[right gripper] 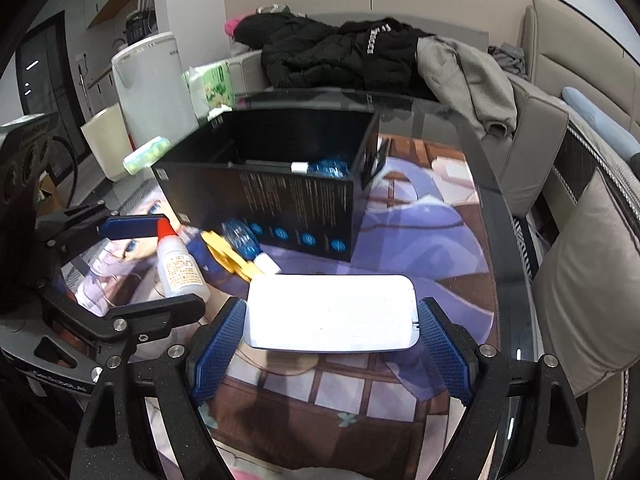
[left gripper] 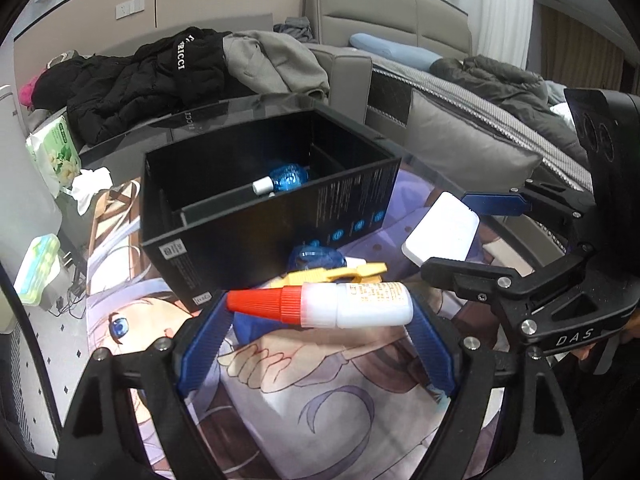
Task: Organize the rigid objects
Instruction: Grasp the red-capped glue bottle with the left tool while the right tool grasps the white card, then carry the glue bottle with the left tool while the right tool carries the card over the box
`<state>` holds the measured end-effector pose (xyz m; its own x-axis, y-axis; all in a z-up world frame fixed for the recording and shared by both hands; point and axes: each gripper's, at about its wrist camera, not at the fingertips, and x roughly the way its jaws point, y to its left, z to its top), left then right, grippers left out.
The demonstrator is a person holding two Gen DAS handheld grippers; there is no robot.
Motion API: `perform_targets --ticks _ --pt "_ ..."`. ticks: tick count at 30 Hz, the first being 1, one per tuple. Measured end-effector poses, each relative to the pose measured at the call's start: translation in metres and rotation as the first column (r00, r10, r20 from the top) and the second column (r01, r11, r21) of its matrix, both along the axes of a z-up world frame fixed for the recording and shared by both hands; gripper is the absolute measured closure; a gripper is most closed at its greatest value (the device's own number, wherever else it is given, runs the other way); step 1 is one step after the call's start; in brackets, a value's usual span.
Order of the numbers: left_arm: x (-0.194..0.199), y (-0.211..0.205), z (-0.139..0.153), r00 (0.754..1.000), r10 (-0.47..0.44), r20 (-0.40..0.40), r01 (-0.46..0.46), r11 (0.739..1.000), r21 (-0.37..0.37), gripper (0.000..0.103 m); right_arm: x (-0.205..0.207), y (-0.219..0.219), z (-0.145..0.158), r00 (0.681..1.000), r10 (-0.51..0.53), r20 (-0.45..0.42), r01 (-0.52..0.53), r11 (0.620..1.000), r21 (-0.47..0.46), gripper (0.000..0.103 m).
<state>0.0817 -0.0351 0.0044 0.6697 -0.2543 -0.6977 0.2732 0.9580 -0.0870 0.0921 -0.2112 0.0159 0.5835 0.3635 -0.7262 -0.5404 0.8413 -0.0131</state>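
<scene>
My left gripper (left gripper: 320, 316) is shut on a white glue bottle (left gripper: 360, 304) with a red cap, held sideways above the printed mat; it also shows in the right wrist view (right gripper: 180, 268). My right gripper (right gripper: 332, 320) is shut on a flat white case (right gripper: 332, 312), also seen in the left wrist view (left gripper: 440, 232). An open black box (left gripper: 256, 216) stands just ahead with a blue bottle (left gripper: 284, 178) inside. A second blue bottle (right gripper: 244, 244) and a yellow clip (right gripper: 228, 256) lie in front of the box.
The glass table (right gripper: 460, 128) carries a printed anime mat (left gripper: 320, 400). Black and grey jackets (left gripper: 160, 76) are heaped behind the box. A green tissue pack (left gripper: 52, 152) and crumpled tissue lie at the left. A sofa cushion (right gripper: 592, 272) is beside the table's right edge.
</scene>
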Motion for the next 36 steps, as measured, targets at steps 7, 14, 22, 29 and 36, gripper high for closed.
perform_targets --ticks 7,14,22,29,36 --pt "-0.003 0.01 0.019 0.998 0.024 0.064 -0.021 0.998 -0.051 0.018 -0.004 -0.003 0.019 0.998 -0.006 0.06 0.003 0.999 0.054 0.016" --pt "0.001 0.02 0.031 0.993 0.056 0.103 -0.047 0.995 -0.084 0.018 0.0 -0.004 0.029 0.996 -0.02 0.089 0.012 0.996 0.084 0.016" --pt "0.013 0.033 0.041 0.984 0.106 0.143 -0.091 0.991 -0.102 0.018 0.005 -0.004 0.044 0.991 -0.032 0.128 0.016 0.993 0.121 0.016" --pt "0.024 0.043 0.05 0.973 0.151 0.177 -0.13 0.984 -0.126 0.018 0.013 -0.002 0.052 0.987 -0.042 0.153 0.02 0.989 0.146 0.016" --pt "0.033 0.047 0.053 0.966 0.169 0.194 -0.145 0.98 -0.134 0.018 0.021 0.001 0.057 0.984 -0.045 0.172 0.018 0.987 0.159 0.016"
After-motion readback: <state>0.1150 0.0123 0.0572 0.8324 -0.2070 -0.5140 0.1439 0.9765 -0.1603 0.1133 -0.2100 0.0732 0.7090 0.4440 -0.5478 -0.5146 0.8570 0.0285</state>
